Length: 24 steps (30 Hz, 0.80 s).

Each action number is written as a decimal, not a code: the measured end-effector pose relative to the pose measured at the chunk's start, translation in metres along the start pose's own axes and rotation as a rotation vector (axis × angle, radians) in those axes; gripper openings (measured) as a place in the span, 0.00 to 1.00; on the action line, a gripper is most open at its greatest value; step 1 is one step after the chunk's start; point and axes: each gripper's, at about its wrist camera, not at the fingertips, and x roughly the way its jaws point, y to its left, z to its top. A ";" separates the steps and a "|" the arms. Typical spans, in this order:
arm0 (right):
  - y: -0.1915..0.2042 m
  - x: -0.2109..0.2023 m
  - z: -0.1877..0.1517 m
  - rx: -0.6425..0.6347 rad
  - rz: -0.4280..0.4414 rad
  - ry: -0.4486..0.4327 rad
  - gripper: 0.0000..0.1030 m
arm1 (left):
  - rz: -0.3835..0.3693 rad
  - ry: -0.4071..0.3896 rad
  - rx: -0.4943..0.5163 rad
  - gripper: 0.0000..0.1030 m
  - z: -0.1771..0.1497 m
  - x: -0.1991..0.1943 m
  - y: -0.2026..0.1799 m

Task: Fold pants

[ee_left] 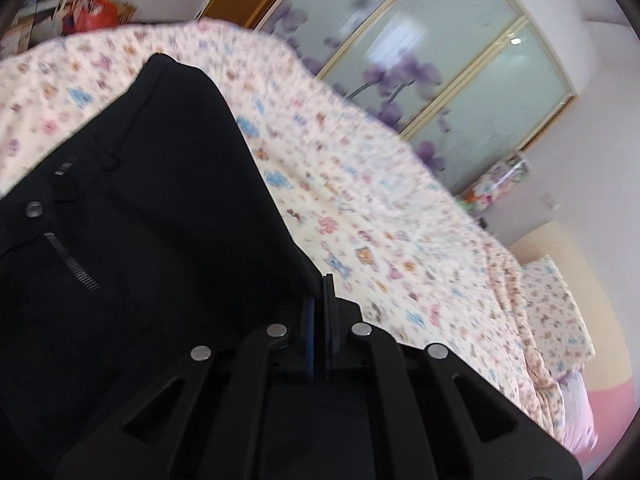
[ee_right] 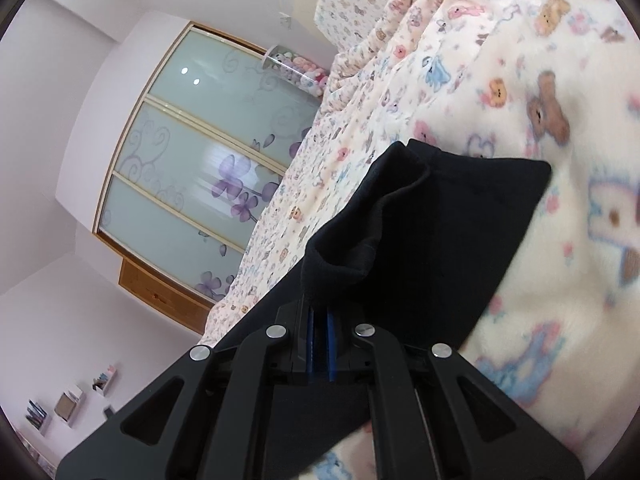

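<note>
The black pants (ee_left: 152, 184) hang in front of the left wrist view, waist end showing, with a metal button (ee_left: 35, 209) and open zipper (ee_left: 74, 262). My left gripper (ee_left: 319, 292) is shut on an edge of the pants fabric. In the right wrist view the pants (ee_right: 432, 236) show a leg end with a hem opening, over the patterned bed blanket (ee_right: 540, 80). My right gripper (ee_right: 319, 312) is shut on the hem edge of the pants. Both views are tilted and blurred.
The bed (ee_left: 360, 184) carries a cream blanket with bear prints. A pillow (ee_left: 556, 312) lies at its far end. A wardrobe with frosted flower doors (ee_left: 440, 48) stands beyond the bed; it also shows in the right wrist view (ee_right: 200, 168). Small wall shelves (ee_right: 68, 404) hang at lower left.
</note>
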 end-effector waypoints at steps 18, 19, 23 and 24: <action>-0.034 -0.025 0.041 0.025 -0.170 0.020 0.05 | 0.051 -0.135 0.116 0.04 -0.153 -0.113 0.046; -0.043 -0.028 0.036 0.039 -0.166 0.015 0.05 | 0.062 -0.127 0.125 0.04 -0.159 -0.112 0.051; -0.042 -0.032 0.030 0.011 -0.167 0.004 0.05 | 0.083 -0.094 0.134 0.08 -0.164 -0.110 0.063; -0.042 -0.032 0.030 0.002 -0.169 0.004 0.05 | 0.088 -0.102 0.129 0.12 -0.163 -0.114 0.065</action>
